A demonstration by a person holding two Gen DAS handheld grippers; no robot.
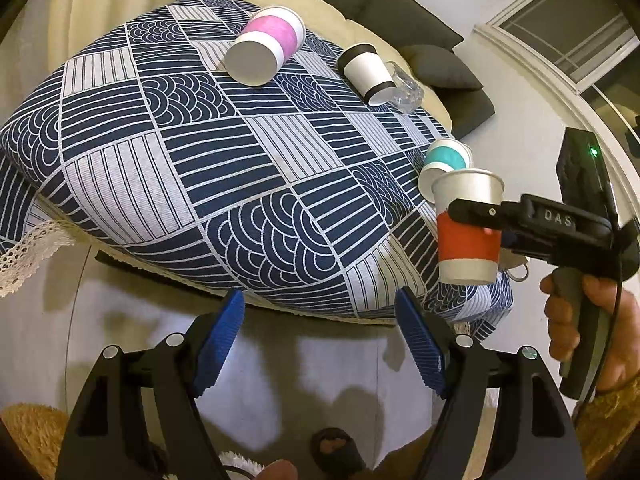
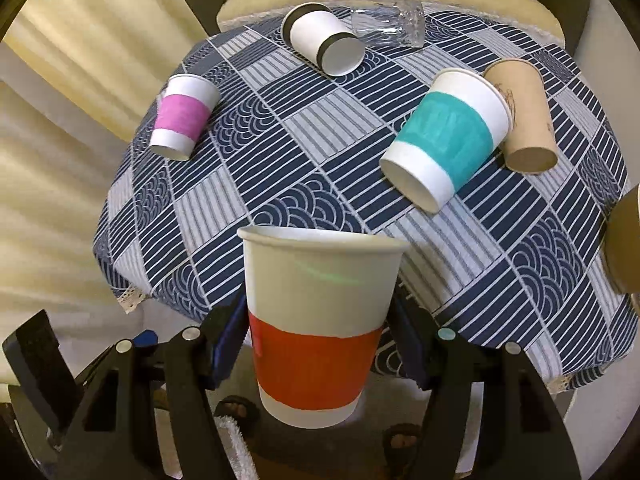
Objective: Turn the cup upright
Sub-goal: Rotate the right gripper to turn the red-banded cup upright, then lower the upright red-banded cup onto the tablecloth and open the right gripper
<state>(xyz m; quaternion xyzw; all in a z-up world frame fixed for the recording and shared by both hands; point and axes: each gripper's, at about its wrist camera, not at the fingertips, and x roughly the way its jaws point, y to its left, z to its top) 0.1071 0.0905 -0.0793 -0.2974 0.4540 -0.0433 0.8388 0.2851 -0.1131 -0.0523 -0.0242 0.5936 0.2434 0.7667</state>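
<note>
My right gripper (image 2: 318,334) is shut on a white paper cup with a red band (image 2: 316,344), held upright, rim up, in the air at the near edge of the table. In the left wrist view the same red-band cup (image 1: 468,228) hangs at the right, clamped by the right gripper (image 1: 476,216). My left gripper (image 1: 320,336) is open and empty, its blue pads spread, below the table's near edge.
On the blue patterned tablecloth (image 2: 304,168) several cups lie on their sides: pink-band (image 2: 182,116), teal-band (image 2: 444,140), black-band (image 2: 324,38), brown (image 2: 524,116). A clear glass (image 2: 390,20) lies at the back. A cushioned chair stands behind.
</note>
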